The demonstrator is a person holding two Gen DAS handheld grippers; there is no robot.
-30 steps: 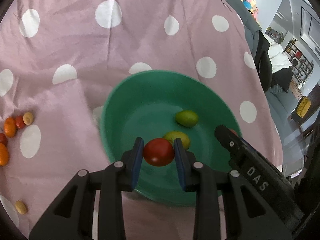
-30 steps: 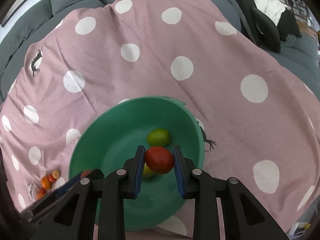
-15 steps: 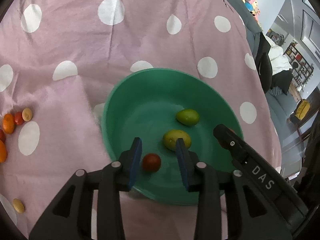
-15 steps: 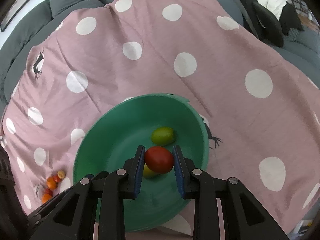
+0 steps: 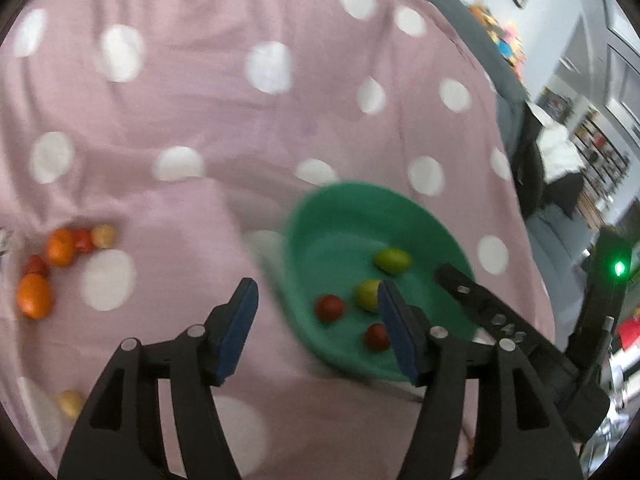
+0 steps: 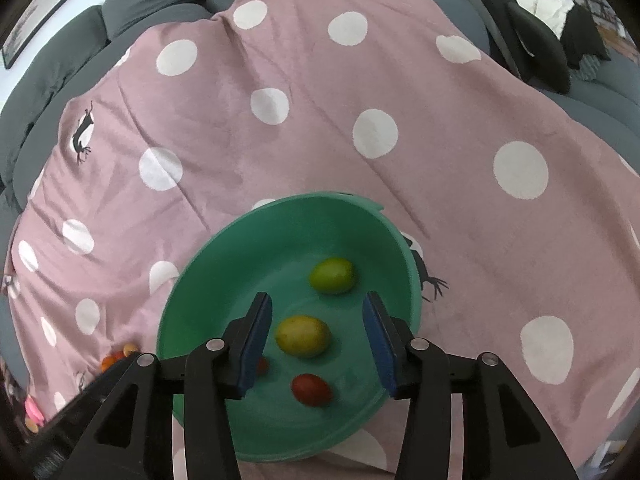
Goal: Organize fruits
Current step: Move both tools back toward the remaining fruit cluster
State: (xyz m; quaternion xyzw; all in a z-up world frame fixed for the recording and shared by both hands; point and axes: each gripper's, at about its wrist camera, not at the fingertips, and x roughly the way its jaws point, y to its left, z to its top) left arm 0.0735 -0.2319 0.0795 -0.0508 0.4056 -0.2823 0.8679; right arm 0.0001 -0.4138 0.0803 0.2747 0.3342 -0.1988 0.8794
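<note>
A green bowl [image 6: 200, 280] sits on a pink polka-dot blanket and also shows in the left wrist view [image 5: 320, 216]. It holds two yellow-green fruits [image 6: 332, 276] [image 6: 303, 336] and two red fruits [image 6: 311, 390] [image 5: 330, 308]. My right gripper [image 6: 318, 340] is open and empty above the bowl. My left gripper [image 5: 316, 324] is open and empty, straddling the bowl's left rim. A cluster of orange and red fruits [image 5: 60, 246] lies on the blanket at the left.
A small yellow fruit [image 5: 70, 404] lies near the left gripper's base. The right gripper's body [image 5: 500, 320] crosses the bowl's right side in the left wrist view. A grey sofa [image 6: 160, 4] with dark cushions [image 6: 536, 44] edges the blanket.
Both grippers have opened and dropped their red fruits into the bowl, the left first, then the right. The left gripper has swung left, away from the bowl's middle.
</note>
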